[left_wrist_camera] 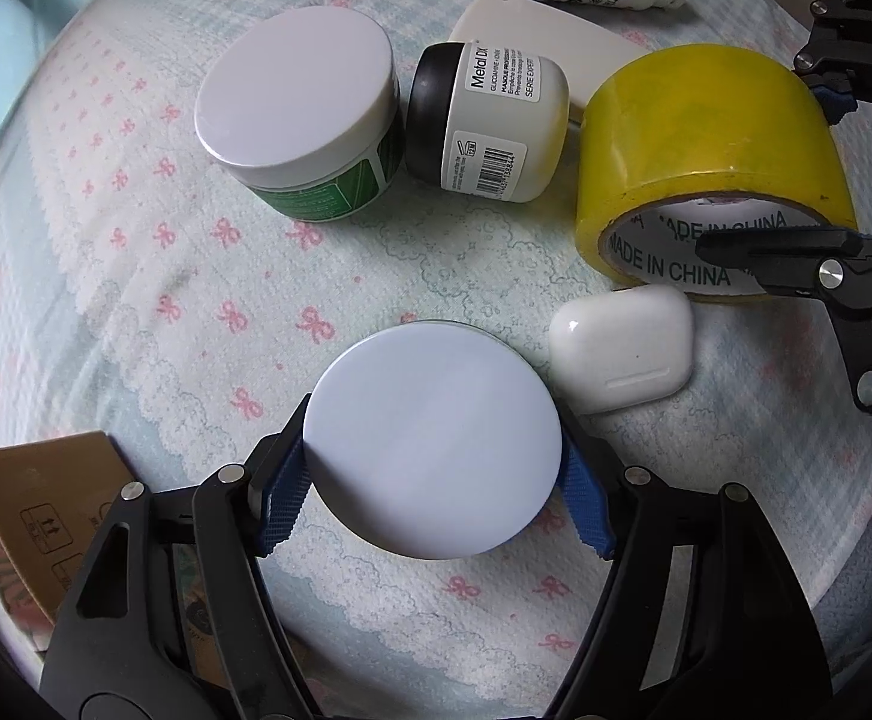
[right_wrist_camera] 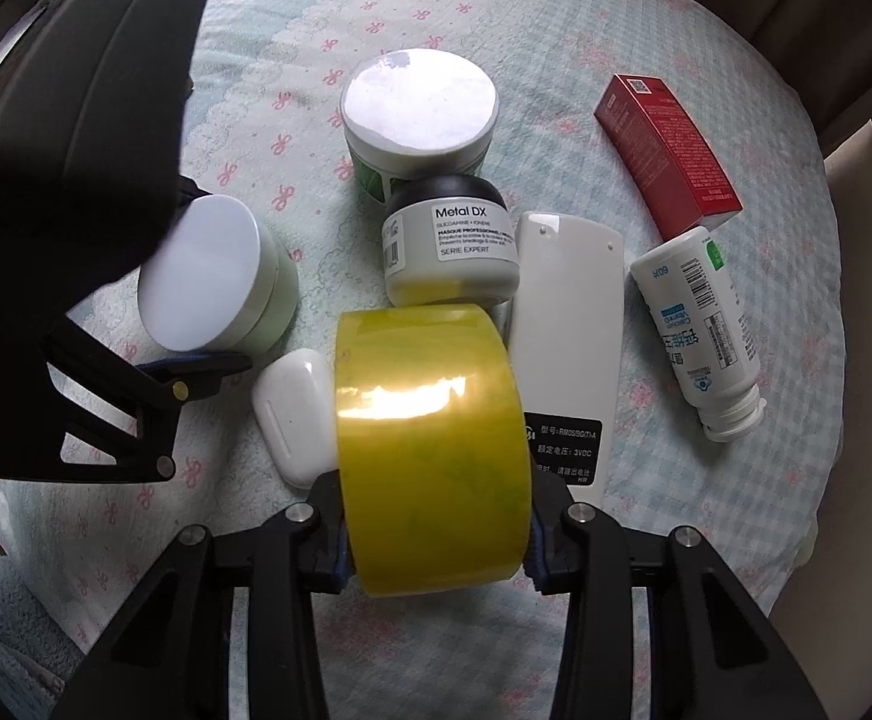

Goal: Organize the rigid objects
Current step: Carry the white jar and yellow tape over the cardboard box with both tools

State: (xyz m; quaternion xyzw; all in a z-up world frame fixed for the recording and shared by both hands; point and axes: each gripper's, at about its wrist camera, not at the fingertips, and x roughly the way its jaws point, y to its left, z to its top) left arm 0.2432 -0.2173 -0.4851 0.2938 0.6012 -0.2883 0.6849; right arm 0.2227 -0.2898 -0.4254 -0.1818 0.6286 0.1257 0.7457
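Low in the left wrist view, the left claw [left_wrist_camera: 433,495] clamps a pale-lidded jar [left_wrist_camera: 433,441] by its round sides; rigid plastic, slick, so the pads should grip below the lid. Just right of it lies a glossy earbud case [left_wrist_camera: 622,348], touching the yellow tape roll [right_wrist_camera: 430,450]. The right claw [right_wrist_camera: 436,546], narrowed, squeezes that roll across its flat faces; light, stiff, smooth. Behind crowd a green jar [right_wrist_camera: 418,120], a Metal DX jar [right_wrist_camera: 451,246] and a remote [right_wrist_camera: 565,324], hemming any lift on the quilted cloth [left_wrist_camera: 136,276].
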